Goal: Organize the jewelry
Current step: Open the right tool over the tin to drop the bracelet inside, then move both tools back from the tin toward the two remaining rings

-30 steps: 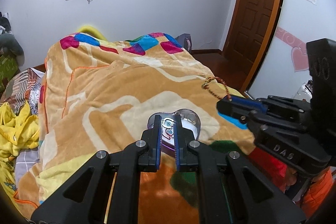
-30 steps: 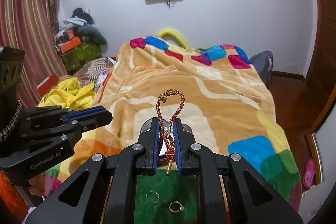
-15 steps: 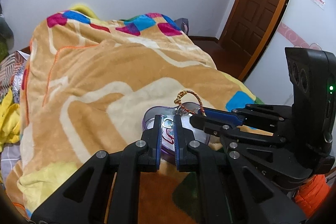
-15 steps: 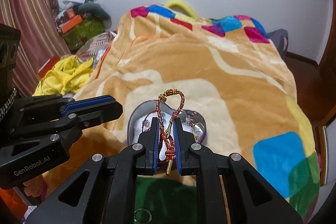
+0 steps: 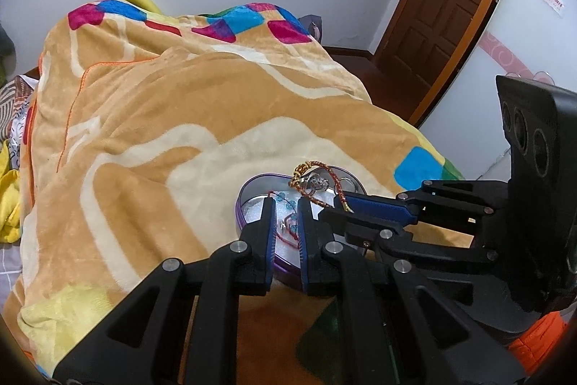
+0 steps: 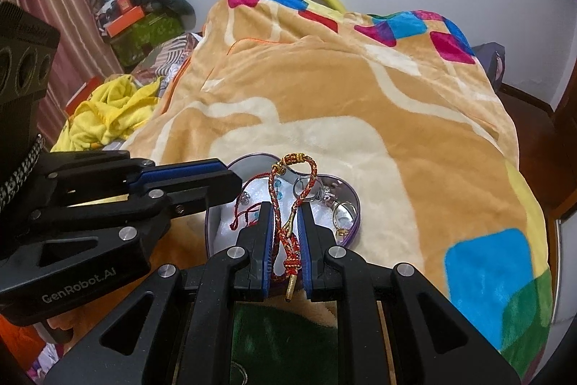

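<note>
Carrying the red-and-gold cord bracelet [image 6: 294, 204] clamped in the right tool [image 6: 286, 237] above the heart-shaped tin [image 6: 351, 201] on the bed, the next move probably calls for unclamping; the left tool [image 5: 285, 233] hangs empty, pinched together.

Tan blanket [image 6: 360, 103] patterned with cream bands and pink, blue, red patches, red-and-gold braided bracelet [image 6: 288, 204], purple-rimmed tin [image 5: 249, 201], yellow cloth [image 6: 108, 110]

The left gripper [image 5: 285, 219] hides part of the heart-shaped tin [image 5: 249, 190].
</note>
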The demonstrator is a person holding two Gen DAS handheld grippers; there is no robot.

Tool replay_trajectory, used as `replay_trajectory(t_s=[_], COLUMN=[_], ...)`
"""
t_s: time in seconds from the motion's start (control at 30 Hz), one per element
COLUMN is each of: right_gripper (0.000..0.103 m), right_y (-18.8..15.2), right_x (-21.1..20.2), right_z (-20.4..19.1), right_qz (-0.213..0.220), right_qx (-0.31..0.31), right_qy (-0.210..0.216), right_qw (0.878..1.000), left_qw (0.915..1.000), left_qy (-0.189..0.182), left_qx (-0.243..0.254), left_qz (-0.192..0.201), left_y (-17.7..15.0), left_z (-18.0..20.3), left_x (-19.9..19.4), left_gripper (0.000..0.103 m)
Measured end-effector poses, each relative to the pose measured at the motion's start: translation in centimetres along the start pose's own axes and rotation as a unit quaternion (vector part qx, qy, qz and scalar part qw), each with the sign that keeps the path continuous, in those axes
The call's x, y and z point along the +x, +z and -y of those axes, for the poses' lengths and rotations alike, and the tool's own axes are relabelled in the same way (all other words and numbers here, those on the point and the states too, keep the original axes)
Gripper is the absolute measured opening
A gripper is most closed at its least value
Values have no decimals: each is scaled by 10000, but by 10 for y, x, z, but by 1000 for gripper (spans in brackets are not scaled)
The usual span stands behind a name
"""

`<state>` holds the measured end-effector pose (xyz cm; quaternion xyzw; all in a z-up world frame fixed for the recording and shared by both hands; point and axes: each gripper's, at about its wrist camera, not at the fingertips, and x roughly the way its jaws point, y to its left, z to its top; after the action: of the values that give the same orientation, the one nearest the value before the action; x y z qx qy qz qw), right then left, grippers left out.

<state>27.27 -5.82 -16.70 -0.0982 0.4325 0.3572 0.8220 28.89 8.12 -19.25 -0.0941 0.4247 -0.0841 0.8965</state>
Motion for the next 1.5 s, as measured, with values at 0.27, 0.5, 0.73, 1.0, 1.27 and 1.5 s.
replay_trajectory(t_s=[0.27,0.5,0.73,1.0,1.27,1.5], right_gripper=[18,24,24,24,42,42], right_y=[0,-1,-3,-9,-26,-43], right_x=[2,-8,-33,-74,-106,-120], right_z=[-1,-3,-5,-18,-29,-27], right_qz=[-113,3,260,628,945,991], right_qx=[-62,-64,24,-23,-55,108], right_qy=[-62,-156,-269,-490,-719,-817], right_qw=[9999,9999,9993,9968,9929,9917], left_qw=[10000,9997,9992,9978,9960,9962], left_qy=[27,165,252,273,365,398], left_qx=[33,25,103,270,384,342], left_qz=[34,163,307,546,719,696], left_y=[0,0,-2,-7,-20,-38], left_z=[1,2,10,27,44,47], left_x=[-3,-18,-39,-74,-104,-115], left_gripper=[9,10,10,16,31,42])
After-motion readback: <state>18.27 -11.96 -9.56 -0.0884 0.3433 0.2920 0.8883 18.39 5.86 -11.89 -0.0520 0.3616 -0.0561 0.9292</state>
